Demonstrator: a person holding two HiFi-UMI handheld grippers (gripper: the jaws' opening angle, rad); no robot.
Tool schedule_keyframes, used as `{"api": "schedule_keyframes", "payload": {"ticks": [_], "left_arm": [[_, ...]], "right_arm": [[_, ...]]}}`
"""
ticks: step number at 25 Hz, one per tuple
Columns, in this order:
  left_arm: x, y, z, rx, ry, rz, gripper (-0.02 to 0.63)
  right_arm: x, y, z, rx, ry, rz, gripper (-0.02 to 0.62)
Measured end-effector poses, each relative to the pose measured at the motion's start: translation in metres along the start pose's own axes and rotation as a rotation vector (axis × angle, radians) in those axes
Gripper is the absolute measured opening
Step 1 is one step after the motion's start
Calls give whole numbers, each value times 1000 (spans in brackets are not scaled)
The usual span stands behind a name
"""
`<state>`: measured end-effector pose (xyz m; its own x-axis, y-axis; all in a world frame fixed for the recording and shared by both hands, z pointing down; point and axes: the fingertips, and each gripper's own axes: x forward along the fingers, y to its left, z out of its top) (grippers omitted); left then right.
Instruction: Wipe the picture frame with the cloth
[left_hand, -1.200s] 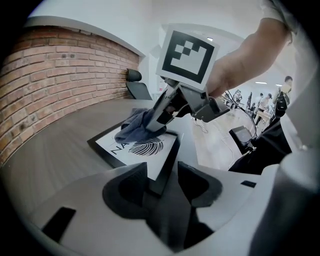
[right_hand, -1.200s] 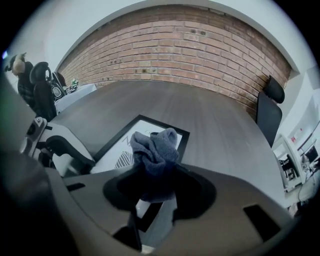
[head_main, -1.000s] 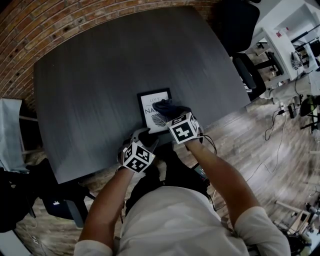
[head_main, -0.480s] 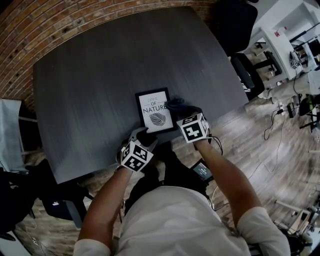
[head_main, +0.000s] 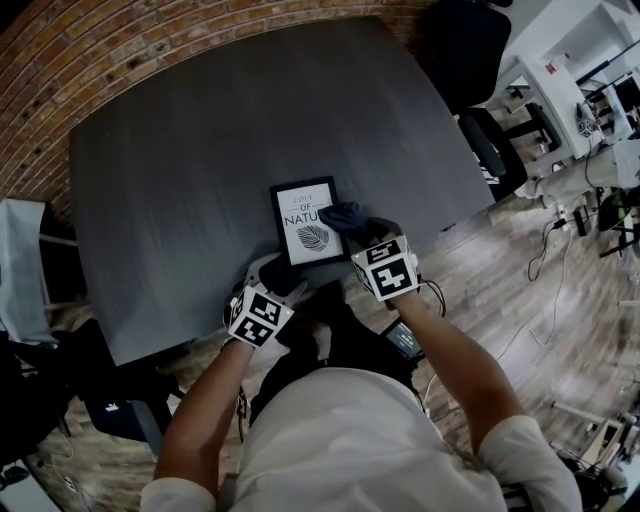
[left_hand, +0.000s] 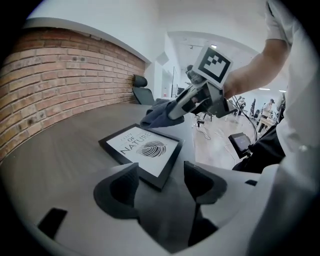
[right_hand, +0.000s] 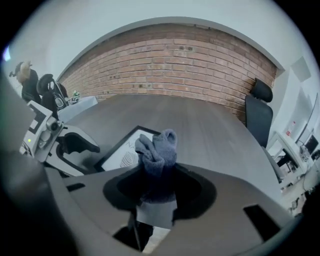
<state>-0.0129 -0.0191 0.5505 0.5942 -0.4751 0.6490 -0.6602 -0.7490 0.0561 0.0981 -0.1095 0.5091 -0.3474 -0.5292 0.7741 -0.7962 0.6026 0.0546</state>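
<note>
By the picture frame (head_main: 306, 222), right claw (right_hand: 159, 175) tight around cloth (right_hand: 159, 147)

We see the black picture frame (head_main: 306, 222), its white print showing a leaf, lying flat by the desk's (head_main: 200, 150) near edge. The bunched grey-blue cloth (head_main: 343, 217) hangs over its right edge, pinched in the right gripper's (head_main: 358, 230) jaws.

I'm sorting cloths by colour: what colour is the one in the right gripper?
Blue-grey. The cloth shows best in the right gripper view.
</note>
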Motion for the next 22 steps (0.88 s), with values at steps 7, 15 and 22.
{"api": "schedule_keyframes", "payload": {"ticks": [7, 15, 22], "left_arm": [[-13, 8, -17, -68, 13, 26, 278], [-13, 13, -38, -83, 88, 71, 278], [-6, 19, -30, -82, 85, 78, 278]], "right_arm": [[15, 97, -1, 18, 7, 261, 156], [27, 145, -18, -113, 67, 328, 156], [25, 127, -19, -161, 59, 266, 158]]}}
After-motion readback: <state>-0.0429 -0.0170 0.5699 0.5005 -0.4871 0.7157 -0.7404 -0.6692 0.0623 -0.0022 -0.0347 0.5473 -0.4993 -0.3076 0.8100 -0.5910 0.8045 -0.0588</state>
